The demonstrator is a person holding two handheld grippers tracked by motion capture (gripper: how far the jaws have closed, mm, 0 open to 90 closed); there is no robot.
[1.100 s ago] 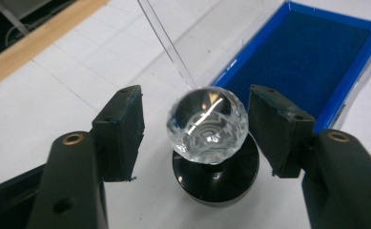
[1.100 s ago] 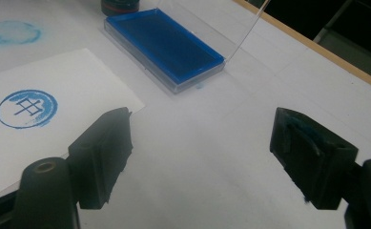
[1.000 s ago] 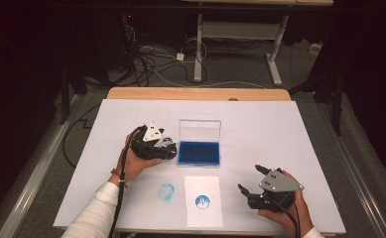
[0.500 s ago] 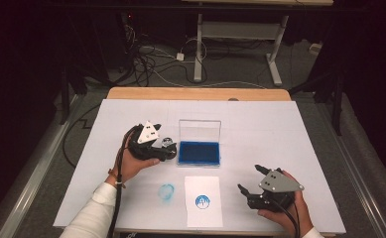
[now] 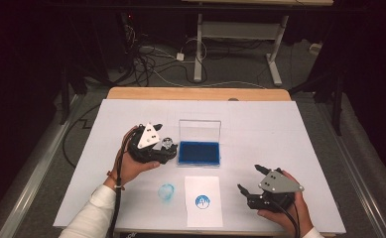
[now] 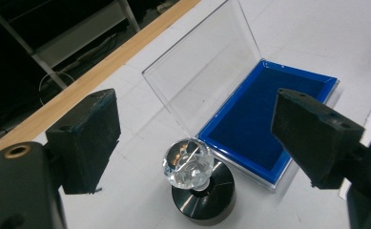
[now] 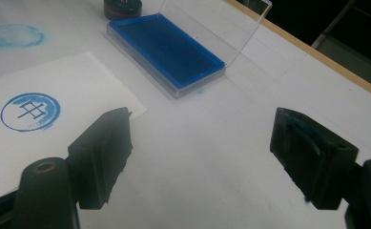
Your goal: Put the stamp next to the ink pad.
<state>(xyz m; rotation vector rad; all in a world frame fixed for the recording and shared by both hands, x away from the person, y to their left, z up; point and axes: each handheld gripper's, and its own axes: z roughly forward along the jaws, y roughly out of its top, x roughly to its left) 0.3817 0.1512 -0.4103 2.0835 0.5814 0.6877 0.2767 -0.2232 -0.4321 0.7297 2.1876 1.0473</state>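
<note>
A stamp [image 6: 192, 164] with a clear crystal knob on a round black base stands upright on the white table, just left of an open blue ink pad [image 5: 199, 152]. My left gripper [image 5: 169, 151] hangs over the stamp [image 5: 166, 143]. Its jaws have just been opening and stand wide apart [image 6: 200, 129], with the knob low between them and touched by neither pad. A white paper [image 5: 203, 213] near the front edge bears a round blue print [image 7: 29, 111]. My right gripper [image 5: 248, 178] rests open at the front right, nothing between its fingers [image 7: 202, 143].
The ink pad's clear lid [image 5: 199, 131] stands up along its far side. A pale blue smudge [image 5: 166, 192] marks the table left of the paper. The table's wooden far edge [image 5: 195, 93] gives way to a dark floor with cables and desk legs.
The left gripper's jaws have spread and let go of the stamp, and the hand has lifted slightly. The right hand has stayed where it was.
</note>
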